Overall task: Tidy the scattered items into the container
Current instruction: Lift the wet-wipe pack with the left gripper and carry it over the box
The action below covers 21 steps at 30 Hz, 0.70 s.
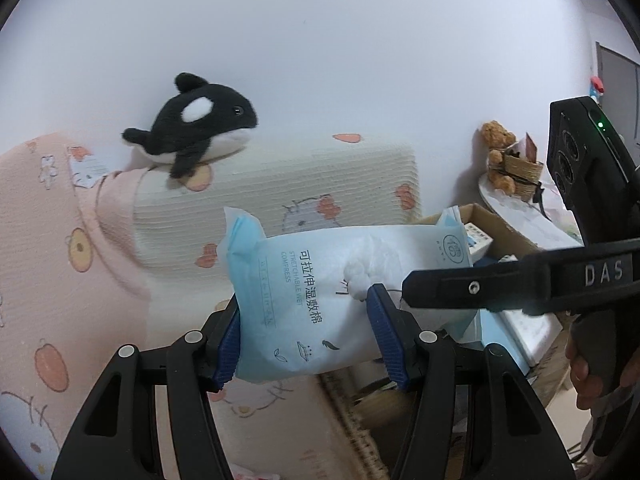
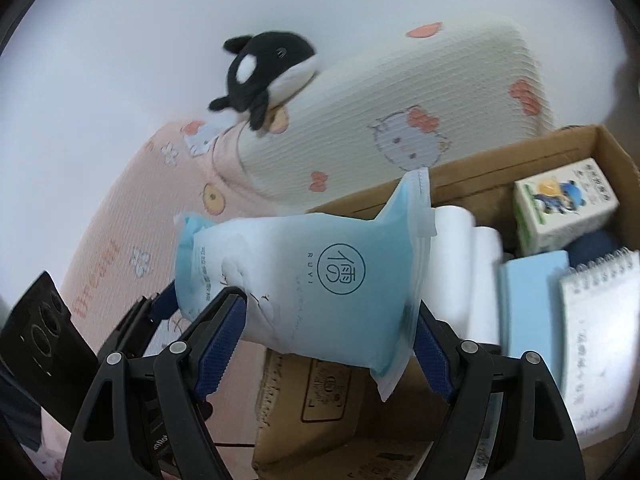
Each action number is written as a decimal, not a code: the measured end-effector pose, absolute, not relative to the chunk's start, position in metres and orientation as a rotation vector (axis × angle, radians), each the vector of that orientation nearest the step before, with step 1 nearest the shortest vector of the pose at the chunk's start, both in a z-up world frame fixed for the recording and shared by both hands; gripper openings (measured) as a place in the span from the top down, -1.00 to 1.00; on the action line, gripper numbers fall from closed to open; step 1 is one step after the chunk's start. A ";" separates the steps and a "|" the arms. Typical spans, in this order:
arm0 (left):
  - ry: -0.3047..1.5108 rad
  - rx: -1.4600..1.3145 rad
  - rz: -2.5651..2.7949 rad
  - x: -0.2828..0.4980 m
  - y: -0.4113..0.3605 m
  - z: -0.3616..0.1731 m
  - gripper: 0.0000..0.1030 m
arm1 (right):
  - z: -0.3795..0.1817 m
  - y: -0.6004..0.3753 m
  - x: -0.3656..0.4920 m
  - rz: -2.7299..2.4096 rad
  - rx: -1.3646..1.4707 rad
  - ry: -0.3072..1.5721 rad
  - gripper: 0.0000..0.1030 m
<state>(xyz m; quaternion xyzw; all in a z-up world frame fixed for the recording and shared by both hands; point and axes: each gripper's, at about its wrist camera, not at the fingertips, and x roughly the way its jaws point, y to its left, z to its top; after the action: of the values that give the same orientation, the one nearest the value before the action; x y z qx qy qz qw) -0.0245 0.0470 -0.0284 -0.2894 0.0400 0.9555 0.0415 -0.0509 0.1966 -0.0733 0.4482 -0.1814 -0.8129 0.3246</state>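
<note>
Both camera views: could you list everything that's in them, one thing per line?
cotton pad pack: one, pale blue and white, held in the air between both grippers
cardboard box: one, brown, right of the pack, already holding things
green and white carton: one, in the box
spiral notepad: one, white, in the box
blue flat item: one, light blue, in the box
orca plush: one, black and white, on top of the pillow
pillow: one, cream with cat print
pink bedding: pink, at left
teddy bear: one, brown, far right by a woven basket
left gripper: black with blue pads, clamped on the pack
right gripper: same, clamped on the pack
</note>
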 end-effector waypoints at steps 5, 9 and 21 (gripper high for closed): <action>0.127 -0.896 2.893 -0.032 0.056 -0.033 -0.20 | -0.077 0.210 -0.054 -2.137 1.192 -0.495 -0.53; 0.138 -0.920 2.867 -0.038 0.064 -0.042 -0.20 | -0.085 0.222 -0.057 -2.143 1.230 -0.518 -0.53; 0.438 -0.897 2.807 -0.027 0.093 -0.055 -0.20 | -0.092 0.236 -0.060 -2.242 1.236 -0.365 -0.53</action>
<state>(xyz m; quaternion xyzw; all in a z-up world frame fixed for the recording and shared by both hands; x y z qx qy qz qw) -0.0268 0.0930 -0.0549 -0.3002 0.1464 0.9391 0.0812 -0.0603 0.2356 -0.0923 0.4597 -0.1357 -0.8337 0.2742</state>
